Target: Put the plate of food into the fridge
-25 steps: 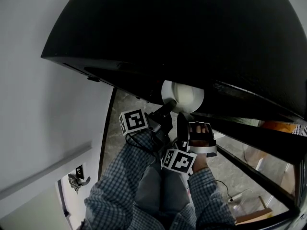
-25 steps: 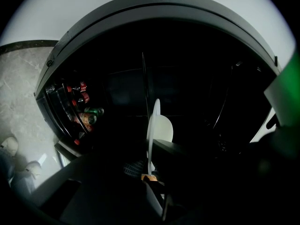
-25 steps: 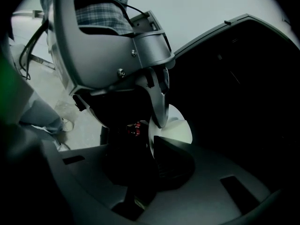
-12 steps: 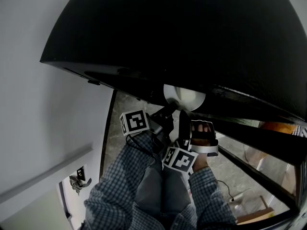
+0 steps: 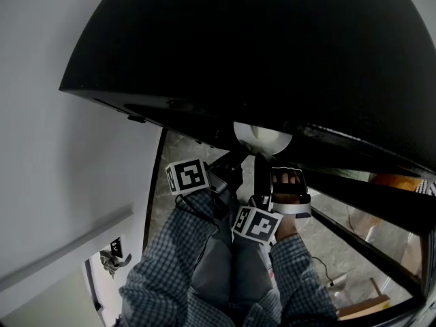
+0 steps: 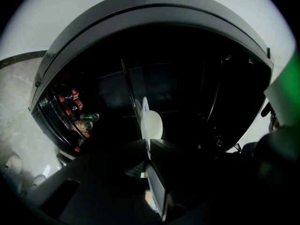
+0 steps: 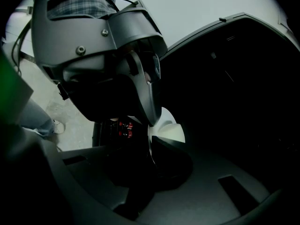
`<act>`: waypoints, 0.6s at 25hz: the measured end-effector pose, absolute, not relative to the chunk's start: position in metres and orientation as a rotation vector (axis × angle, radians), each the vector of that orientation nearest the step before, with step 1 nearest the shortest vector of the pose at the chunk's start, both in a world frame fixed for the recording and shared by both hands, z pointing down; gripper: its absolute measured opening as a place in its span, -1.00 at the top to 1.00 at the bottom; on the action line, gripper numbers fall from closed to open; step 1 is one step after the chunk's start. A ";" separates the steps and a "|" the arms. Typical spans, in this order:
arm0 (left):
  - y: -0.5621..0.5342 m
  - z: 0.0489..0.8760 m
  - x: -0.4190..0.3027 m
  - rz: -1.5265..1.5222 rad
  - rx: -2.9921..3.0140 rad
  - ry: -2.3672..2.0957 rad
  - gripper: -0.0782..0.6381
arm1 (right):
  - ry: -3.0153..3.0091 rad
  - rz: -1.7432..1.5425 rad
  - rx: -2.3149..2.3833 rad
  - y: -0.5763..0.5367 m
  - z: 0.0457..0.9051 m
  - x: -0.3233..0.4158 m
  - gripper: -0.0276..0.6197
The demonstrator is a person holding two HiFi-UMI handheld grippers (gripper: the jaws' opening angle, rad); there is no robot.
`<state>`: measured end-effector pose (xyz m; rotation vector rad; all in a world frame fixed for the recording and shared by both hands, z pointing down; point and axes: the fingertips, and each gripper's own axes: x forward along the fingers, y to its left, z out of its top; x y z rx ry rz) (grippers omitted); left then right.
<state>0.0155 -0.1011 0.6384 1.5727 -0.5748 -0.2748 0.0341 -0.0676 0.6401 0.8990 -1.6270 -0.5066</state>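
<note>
A white plate [image 5: 262,135] carrying a pale rounded mound is held at the dark mouth of the black fridge [image 5: 272,53]. My left gripper [image 5: 235,157] is shut on its near rim, and my right gripper [image 5: 261,161] grips the rim beside it. In the left gripper view the plate [image 6: 147,121] stands edge-on, with the left gripper [image 6: 146,145] clamped on its lower edge. In the right gripper view the plate [image 7: 169,131] sits in the right gripper [image 7: 151,142], and the left gripper's body fills the top. The far part of the plate is hidden under the fridge's top edge.
The fridge door shelf [image 6: 70,121] at the left holds several cans and bottles; red cans [image 7: 123,125] also show past the jaws. Wire shelves [image 5: 354,182] run off to the right. Below me is a stone floor [image 5: 170,155], with a white wall [image 5: 61,182] on the left.
Both grippers and the plate have edged slightly forward, so a little less of the plate shows under the fridge's edge. The grip on the rim is unchanged.
</note>
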 end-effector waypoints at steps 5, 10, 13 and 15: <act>-0.099 0.631 0.017 -0.346 1.522 -0.538 0.71 | -1.623 -0.513 0.900 -0.073 0.640 0.036 0.82; -0.088 0.642 0.007 -0.245 1.580 -0.609 0.71 | -1.628 -0.515 0.912 -0.079 0.639 0.037 0.82; -0.084 0.644 0.001 -0.264 1.571 -0.614 0.72 | -1.631 -0.532 0.913 -0.084 0.640 0.035 0.82; -0.082 0.645 -0.002 -0.276 1.560 -0.616 0.72 | -1.631 -0.538 0.917 -0.088 0.640 0.035 0.82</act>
